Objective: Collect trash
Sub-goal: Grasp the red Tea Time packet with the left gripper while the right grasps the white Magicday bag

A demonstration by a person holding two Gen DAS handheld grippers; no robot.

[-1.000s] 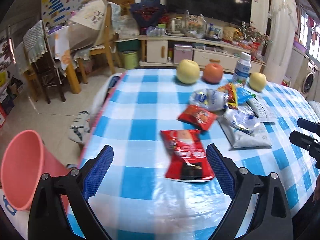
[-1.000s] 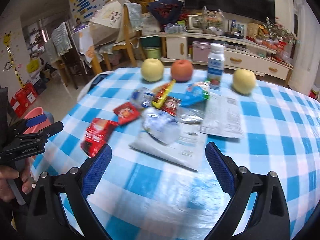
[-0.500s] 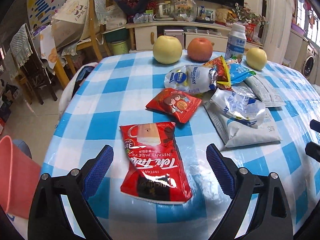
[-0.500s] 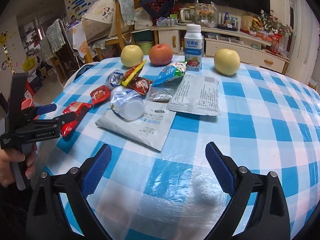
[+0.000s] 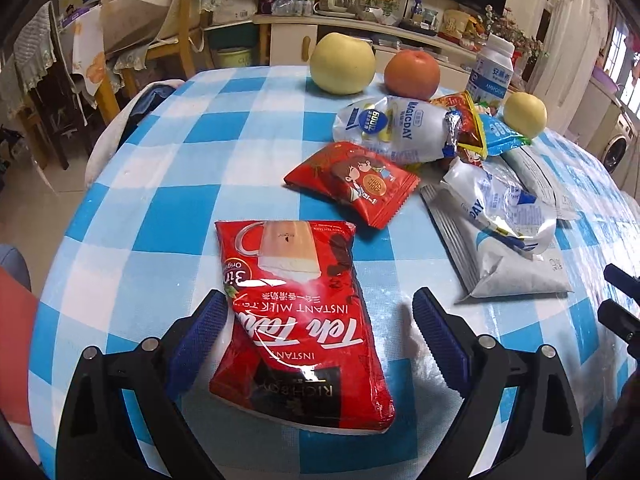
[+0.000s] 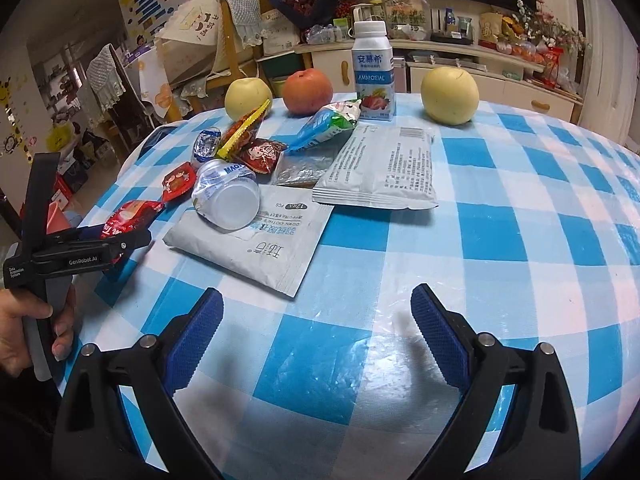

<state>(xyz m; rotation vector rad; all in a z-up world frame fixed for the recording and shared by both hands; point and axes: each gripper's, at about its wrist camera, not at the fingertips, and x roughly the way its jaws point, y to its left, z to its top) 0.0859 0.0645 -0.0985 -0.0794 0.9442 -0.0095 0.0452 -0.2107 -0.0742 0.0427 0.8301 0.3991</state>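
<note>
A red Teh Tarik milk tea packet (image 5: 298, 312) lies flat on the blue-checked tablecloth (image 5: 224, 160). My left gripper (image 5: 318, 334) is open with its near end between the fingers, the left pad (image 5: 200, 332) at its edge. Beyond lie a small red snack packet (image 5: 354, 182), clear plastic wrappers (image 5: 400, 130) and grey pouches (image 5: 516, 276). My right gripper (image 6: 318, 326) is open and empty above bare cloth, short of a grey pouch (image 6: 256, 246). The left gripper (image 6: 80, 254) shows at left in the right wrist view, over the red packet (image 6: 130, 216).
Two yellow pears (image 6: 247, 98) (image 6: 450, 96), a red apple (image 6: 307, 92) and a white yogurt bottle (image 6: 374, 78) stand at the table's far side. A pink bin (image 5: 14, 340) sits on the floor at left. Chairs and a cabinet stand beyond.
My left gripper has moved forward and down over the table until the red milk tea packet lies between its fingers. My right gripper has moved closer to the wrapper pile. Both stay open.
</note>
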